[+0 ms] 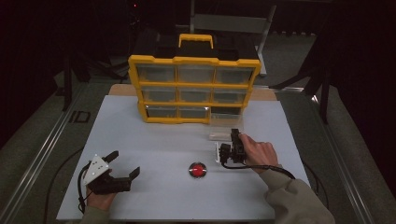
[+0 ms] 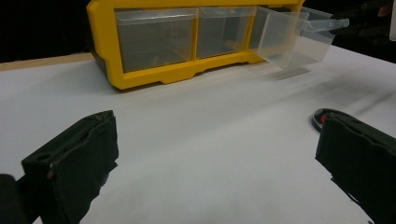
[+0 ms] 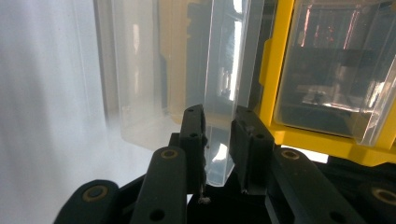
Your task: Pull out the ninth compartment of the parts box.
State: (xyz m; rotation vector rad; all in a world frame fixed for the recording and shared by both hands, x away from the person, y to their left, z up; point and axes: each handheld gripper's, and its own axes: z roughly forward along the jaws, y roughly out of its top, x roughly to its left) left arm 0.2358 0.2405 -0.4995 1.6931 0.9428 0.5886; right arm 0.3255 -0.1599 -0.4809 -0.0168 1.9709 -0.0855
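Observation:
A yellow drawer cabinet [image 1: 194, 60] with clear drawers stands at the back of the white table. Its bottom right clear drawer [image 1: 225, 126] is pulled out onto the table. My right gripper [image 1: 235, 135] sits at that drawer's front. In the right gripper view its jaws [image 3: 218, 126] are shut on the drawer's clear front lip [image 3: 222, 84], with the yellow frame [image 3: 275, 70] just behind. My left gripper [image 1: 125, 163] rests open near the front left, nothing between its jaws [image 2: 215, 154]. The left gripper view shows the cabinet [image 2: 140, 77] and the pulled drawer [image 2: 289, 37] farther off.
A small round red and black object [image 1: 197, 169] lies on the white table top [image 1: 163, 140] between the two hands, beside my left gripper's right jaw [image 2: 322, 116]. Dark floor and metal rails surround the table.

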